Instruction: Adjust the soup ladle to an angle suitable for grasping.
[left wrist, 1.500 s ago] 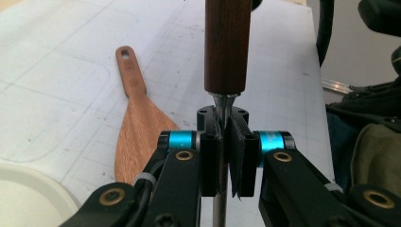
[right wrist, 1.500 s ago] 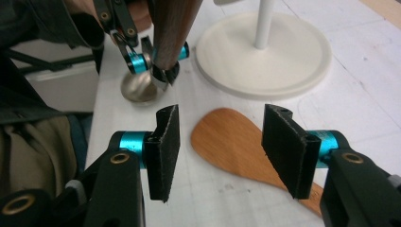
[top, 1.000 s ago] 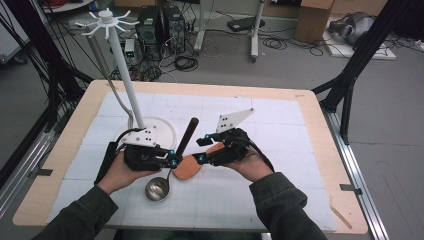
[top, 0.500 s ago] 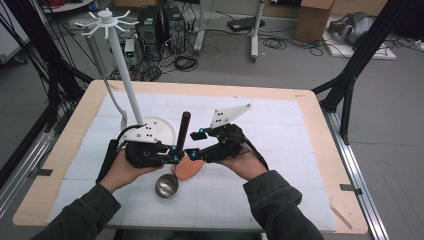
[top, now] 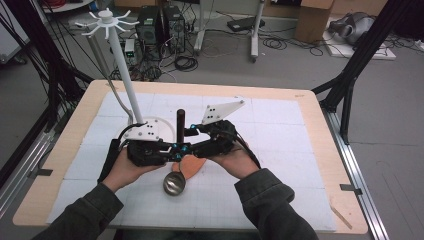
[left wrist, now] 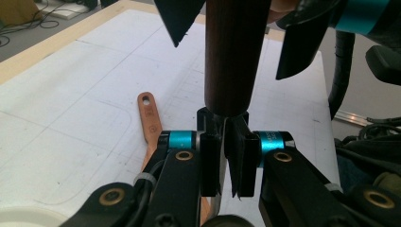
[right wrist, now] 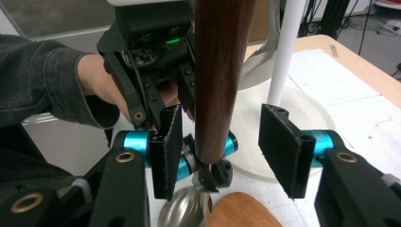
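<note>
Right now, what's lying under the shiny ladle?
Under the ladle lies a wooden spatula on the white mat. Its blade shows beside the bowl; the hands and tongs cover most of its handle.

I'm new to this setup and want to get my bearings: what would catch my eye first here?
The ladle at the table's middle: its dark wooden handle stands upright, clamped near its base by the left gripper. The right gripper has just been closing its jaws around that handle, pads not yet touching. Behind them rises a white rack.
</note>
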`<state>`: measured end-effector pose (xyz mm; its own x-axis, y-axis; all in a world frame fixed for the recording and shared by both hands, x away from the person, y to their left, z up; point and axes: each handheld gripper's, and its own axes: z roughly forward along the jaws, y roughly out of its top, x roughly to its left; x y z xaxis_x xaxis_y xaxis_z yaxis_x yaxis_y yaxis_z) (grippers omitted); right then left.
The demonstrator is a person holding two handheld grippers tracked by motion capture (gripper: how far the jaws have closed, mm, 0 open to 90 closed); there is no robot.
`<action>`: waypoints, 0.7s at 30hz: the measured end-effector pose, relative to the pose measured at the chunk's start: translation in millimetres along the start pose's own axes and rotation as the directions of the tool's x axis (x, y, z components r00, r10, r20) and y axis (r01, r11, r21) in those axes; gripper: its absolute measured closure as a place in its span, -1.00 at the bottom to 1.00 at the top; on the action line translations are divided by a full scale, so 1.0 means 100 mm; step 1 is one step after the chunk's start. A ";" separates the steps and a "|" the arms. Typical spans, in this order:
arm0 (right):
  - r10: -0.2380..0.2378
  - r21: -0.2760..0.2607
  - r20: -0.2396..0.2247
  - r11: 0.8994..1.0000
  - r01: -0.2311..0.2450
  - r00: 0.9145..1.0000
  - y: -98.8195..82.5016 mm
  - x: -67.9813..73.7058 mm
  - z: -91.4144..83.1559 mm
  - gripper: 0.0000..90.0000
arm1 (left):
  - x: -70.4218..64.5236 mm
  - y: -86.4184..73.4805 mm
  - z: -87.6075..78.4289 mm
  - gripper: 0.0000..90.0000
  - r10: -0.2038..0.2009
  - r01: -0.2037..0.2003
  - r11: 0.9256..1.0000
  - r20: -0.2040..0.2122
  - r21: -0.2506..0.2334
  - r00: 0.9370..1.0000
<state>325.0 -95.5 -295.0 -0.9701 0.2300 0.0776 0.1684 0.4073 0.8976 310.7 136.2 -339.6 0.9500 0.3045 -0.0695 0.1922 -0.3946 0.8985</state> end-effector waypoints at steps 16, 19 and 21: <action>-0.002 -0.042 0.031 0.999 0.003 1.000 0.09 0.04 0.04 0.56 | -0.01 0.03 0.04 0.86 -0.003 0.003 1.000 -0.022 0.004 1.000; 0.005 -0.047 0.017 0.999 -0.004 1.000 0.09 0.04 0.05 0.61 | 0.00 0.03 0.04 0.86 0.000 0.000 1.000 -0.010 0.006 1.000; 0.015 -0.052 0.001 0.999 -0.015 1.000 0.09 0.03 0.05 0.62 | 0.01 0.03 0.03 0.85 -0.002 0.002 1.000 0.003 0.005 1.000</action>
<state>324.6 -86.5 -288.9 -0.9673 0.2367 0.0906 0.1734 0.3576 0.9176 312.6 133.2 -338.4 0.9501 0.3032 -0.0728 0.1958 -0.3983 0.8961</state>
